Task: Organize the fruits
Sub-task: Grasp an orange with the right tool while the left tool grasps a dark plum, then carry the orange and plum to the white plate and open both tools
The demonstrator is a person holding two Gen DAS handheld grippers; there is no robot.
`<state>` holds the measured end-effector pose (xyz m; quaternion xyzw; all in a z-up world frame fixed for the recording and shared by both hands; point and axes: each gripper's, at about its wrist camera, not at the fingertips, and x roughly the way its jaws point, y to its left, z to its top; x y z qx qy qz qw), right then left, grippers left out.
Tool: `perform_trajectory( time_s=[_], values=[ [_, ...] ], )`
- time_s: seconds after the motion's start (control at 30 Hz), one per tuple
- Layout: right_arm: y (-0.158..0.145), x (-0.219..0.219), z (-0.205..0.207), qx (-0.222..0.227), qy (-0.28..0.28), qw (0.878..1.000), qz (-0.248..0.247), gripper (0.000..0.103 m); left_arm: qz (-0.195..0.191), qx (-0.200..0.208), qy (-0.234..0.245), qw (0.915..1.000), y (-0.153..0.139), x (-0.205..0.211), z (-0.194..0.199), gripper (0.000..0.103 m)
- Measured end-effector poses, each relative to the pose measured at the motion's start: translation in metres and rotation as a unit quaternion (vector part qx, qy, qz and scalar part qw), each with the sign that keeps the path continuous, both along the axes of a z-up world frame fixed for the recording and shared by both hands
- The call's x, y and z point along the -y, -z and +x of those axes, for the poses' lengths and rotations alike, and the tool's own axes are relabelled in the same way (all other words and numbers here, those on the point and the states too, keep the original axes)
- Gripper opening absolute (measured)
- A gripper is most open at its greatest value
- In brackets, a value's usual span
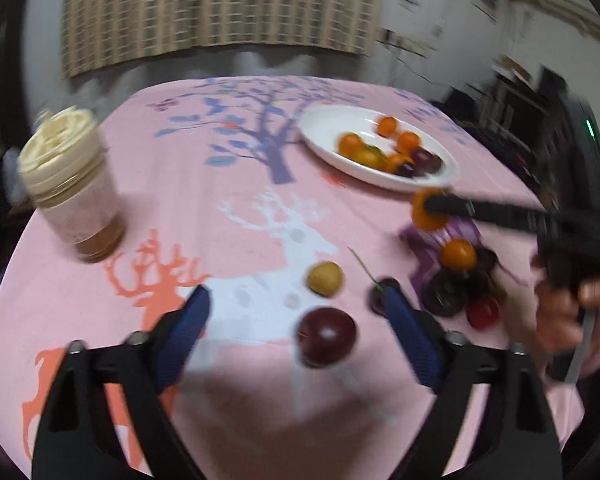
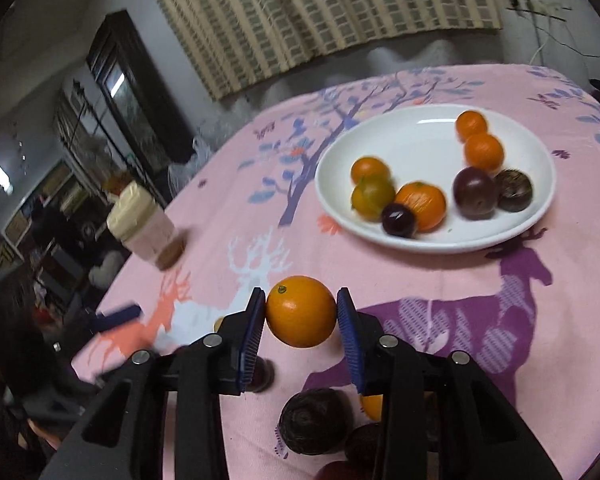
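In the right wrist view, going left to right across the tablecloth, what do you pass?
Jar → orange held in the right gripper → white plate of fruit.

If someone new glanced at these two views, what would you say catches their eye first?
Most striking is the orange clamped in the right claw, lifted above the pink deer-print tablecloth. Behind it to the right, a white plate already holds oranges and dark plums. In the left wrist view, the left claw stands open over a dark red plum, with a small yellow fruit just beyond.
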<state>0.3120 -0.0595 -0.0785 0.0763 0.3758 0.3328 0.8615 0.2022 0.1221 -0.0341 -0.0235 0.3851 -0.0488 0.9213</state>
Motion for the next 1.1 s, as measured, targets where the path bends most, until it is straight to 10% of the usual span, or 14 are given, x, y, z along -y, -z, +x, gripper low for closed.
perform_trajectory(
  time_s=[0.37,0.87,1.1],
  values=[
    [-0.006,0.012,0.000,0.003,0.013,1.000,0.011,0.037,0.070,-0.042,0.037,0.9960,0.028,0.031,0.005,0.060],
    [-0.010,0.018,-0.001,0.008,0.019,1.000,0.020,0.037,0.048,-0.076,0.031,0.9955,0.036,0.023,0.012,0.038],
    [-0.029,0.042,0.021,0.060,0.068,0.995,0.031,0.037,-0.025,-0.012,0.063,0.9977,-0.020,0.028,0.031,0.038]
  ],
)
